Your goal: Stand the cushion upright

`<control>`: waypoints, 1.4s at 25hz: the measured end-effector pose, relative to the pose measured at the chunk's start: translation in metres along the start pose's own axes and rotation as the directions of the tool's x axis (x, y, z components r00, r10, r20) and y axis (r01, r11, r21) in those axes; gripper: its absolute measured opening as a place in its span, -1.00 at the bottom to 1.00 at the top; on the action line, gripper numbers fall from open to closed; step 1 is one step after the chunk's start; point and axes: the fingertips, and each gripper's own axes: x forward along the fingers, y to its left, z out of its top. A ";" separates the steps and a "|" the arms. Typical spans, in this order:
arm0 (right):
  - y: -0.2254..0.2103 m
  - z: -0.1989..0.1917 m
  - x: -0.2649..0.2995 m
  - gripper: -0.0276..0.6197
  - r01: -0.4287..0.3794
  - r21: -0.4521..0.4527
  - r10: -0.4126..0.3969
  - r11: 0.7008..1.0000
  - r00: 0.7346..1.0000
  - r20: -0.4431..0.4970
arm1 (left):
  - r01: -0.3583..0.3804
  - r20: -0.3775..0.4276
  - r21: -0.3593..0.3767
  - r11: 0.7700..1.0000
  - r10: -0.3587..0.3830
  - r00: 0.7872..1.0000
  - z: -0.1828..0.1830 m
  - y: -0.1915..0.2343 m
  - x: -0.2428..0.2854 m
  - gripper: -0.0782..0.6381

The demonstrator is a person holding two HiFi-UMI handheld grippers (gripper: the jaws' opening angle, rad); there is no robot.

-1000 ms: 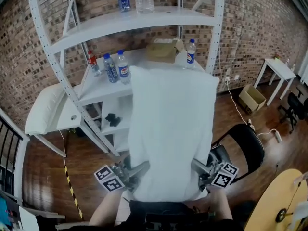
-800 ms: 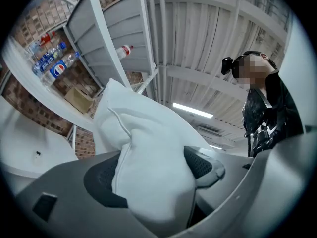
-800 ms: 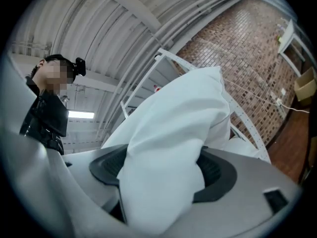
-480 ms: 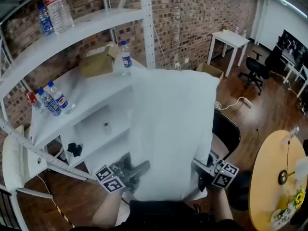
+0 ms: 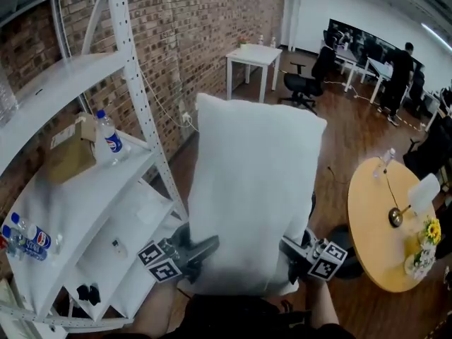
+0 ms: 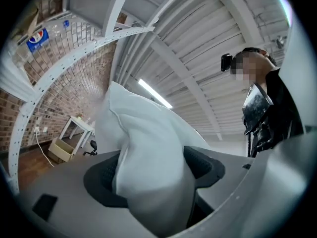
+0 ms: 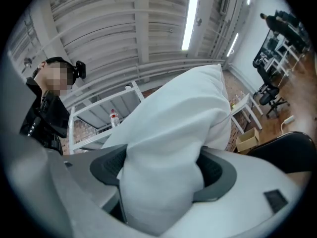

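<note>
A large white cushion (image 5: 254, 189) is held up in the air in front of me, long side upright, filling the middle of the head view. My left gripper (image 5: 205, 249) is shut on its lower left corner, and my right gripper (image 5: 289, 249) is shut on its lower right corner. In the left gripper view the cushion (image 6: 148, 167) bulges out between the two dark pads (image 6: 101, 180). In the right gripper view the cushion (image 7: 168, 152) is likewise squeezed between the pads (image 7: 215, 175). The cushion touches no surface.
A white metal shelf unit (image 5: 85, 189) with water bottles (image 5: 109, 141) and a cardboard box (image 5: 67, 154) stands at the left against a brick wall. A round wooden table (image 5: 378, 224) with flowers is at the right, a black chair (image 5: 346, 239) below the cushion, and desks stand far back.
The whole view has swung round to the right: the shelf unit slid from the centre to the left, and the round table and office space came in. Both grippers keep the cushion held the same way.
</note>
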 end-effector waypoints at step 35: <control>-0.181 -0.016 -0.045 0.28 0.456 0.076 -0.460 0.887 0.886 0.049 | 0.139 -0.305 -0.337 0.931 -0.248 0.920 -0.144 0.153 0.148 0.16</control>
